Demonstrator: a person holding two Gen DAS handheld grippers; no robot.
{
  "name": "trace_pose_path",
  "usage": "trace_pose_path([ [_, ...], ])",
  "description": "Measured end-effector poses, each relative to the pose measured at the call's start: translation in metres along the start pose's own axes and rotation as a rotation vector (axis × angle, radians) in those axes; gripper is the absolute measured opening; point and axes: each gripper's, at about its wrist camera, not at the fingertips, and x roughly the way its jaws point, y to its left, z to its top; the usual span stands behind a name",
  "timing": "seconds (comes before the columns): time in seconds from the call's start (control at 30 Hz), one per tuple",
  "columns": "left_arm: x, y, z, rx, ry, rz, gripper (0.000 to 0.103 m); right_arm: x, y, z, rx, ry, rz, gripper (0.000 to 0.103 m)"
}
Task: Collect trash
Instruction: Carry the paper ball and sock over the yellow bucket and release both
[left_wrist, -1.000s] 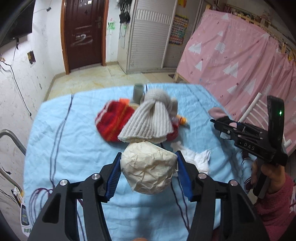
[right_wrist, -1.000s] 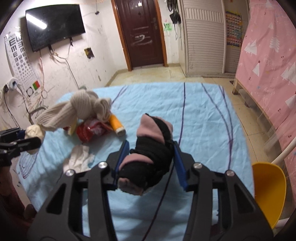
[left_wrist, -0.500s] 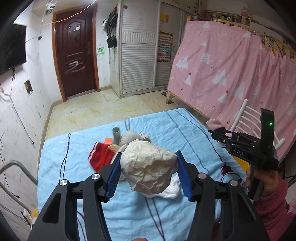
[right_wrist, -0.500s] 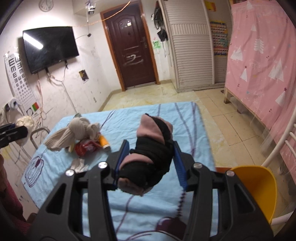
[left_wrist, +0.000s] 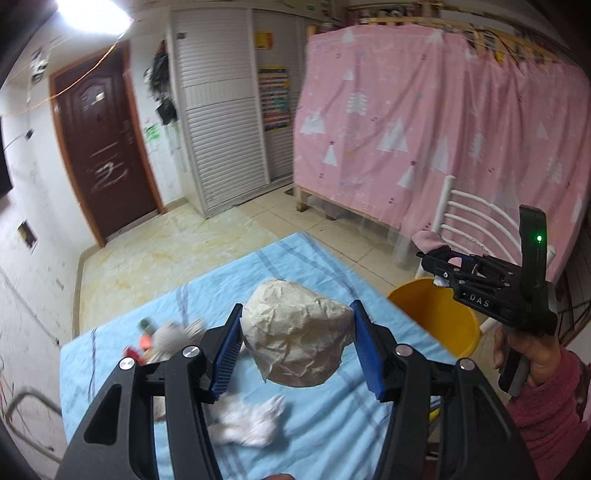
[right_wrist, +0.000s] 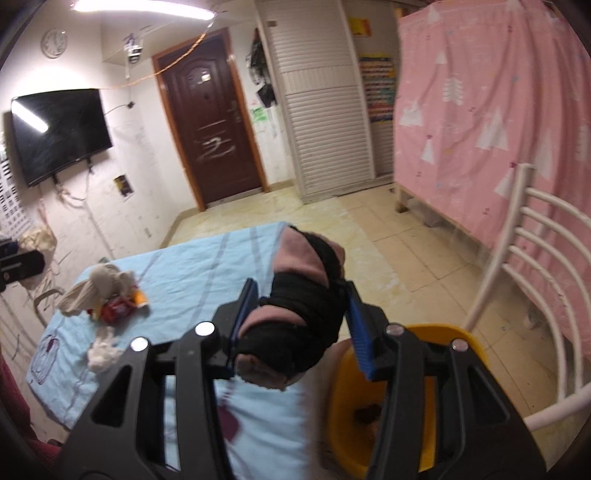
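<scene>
A: What is held by the left gripper (left_wrist: 297, 345)?

B: A crumpled ball of beige paper (left_wrist: 295, 338) is clamped between its blue pads (left_wrist: 226, 350), raised above the blue bedsheet (left_wrist: 303, 258).

A: And the right gripper (right_wrist: 301, 325)?

B: It is closed on a black and pink cloth bundle (right_wrist: 303, 306), which is carried over the right edge of the sheet, beside the rim of the yellow bin (right_wrist: 341, 398).

A: What is seen in the bin?

B: A small dark item is visible at its bottom in the right wrist view; what it is cannot be told.

A: What is left on the sheet?

B: A white tissue wad (left_wrist: 247, 419) is seen near the front edge, and toward the left edge a beige knitted cloth (right_wrist: 99, 286) is piled with a red packet (right_wrist: 116, 310) and an orange item (right_wrist: 140, 297).

A: How is the room around the bin?

B: The bin is set against the sheet's right edge, with a white chair (right_wrist: 532, 280) just beyond it. Tiled floor (right_wrist: 406, 243) lies open past the far edge, toward the pink curtain (left_wrist: 443, 122).
</scene>
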Motion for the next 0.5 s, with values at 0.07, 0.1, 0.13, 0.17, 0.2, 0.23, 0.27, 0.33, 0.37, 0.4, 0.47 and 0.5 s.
trace_pose_path([
  [0.07, 0.008, -0.015, 0.009, 0.013, 0.005, -0.026, 0.048, -0.004, -0.014, -0.002, 0.008, 0.001, -0.027, 0.045],
  [0.1, 0.011, -0.022, 0.013, 0.02, 0.008, -0.04, 0.048, -0.006, -0.022, -0.004, 0.012, 0.003, -0.04, 0.045],
  [0.13, 0.015, -0.03, 0.017, 0.029, 0.01, -0.052, 0.048, -0.006, -0.029, -0.006, 0.018, 0.008, -0.05, 0.045],
  [0.17, 0.021, -0.039, 0.021, 0.039, 0.013, -0.064, 0.048, -0.007, -0.037, -0.007, 0.023, 0.012, -0.059, 0.045],
  [0.2, 0.025, -0.047, 0.024, 0.05, 0.017, -0.073, 0.048, -0.007, -0.044, -0.01, 0.03, 0.019, -0.07, 0.045],
  [0.23, 0.029, -0.053, 0.026, 0.057, 0.02, -0.077, 0.048, -0.007, -0.05, -0.013, 0.037, 0.025, -0.078, 0.045],
  [0.27, 0.034, -0.06, 0.028, 0.066, 0.027, -0.085, 0.048, -0.007, -0.055, -0.016, 0.044, 0.03, -0.082, 0.045],
  [0.33, 0.041, -0.072, 0.03, 0.078, 0.041, -0.102, 0.048, -0.006, -0.068, -0.02, 0.057, 0.043, -0.094, 0.045],
  [0.37, 0.046, -0.078, 0.032, 0.085, 0.047, -0.108, 0.048, -0.005, -0.073, -0.022, 0.064, 0.049, -0.096, 0.045],
  [0.4, 0.05, -0.084, 0.033, 0.091, 0.054, -0.112, 0.048, -0.004, -0.077, -0.023, 0.069, 0.056, -0.096, 0.045],
  [0.47, 0.057, -0.092, 0.036, 0.094, 0.068, -0.125, 0.048, -0.002, -0.086, -0.027, 0.081, 0.073, -0.104, 0.048],
  [0.5, 0.059, -0.096, 0.036, 0.092, 0.075, -0.136, 0.048, -0.002, -0.091, -0.029, 0.094, 0.073, -0.107, 0.052],
])
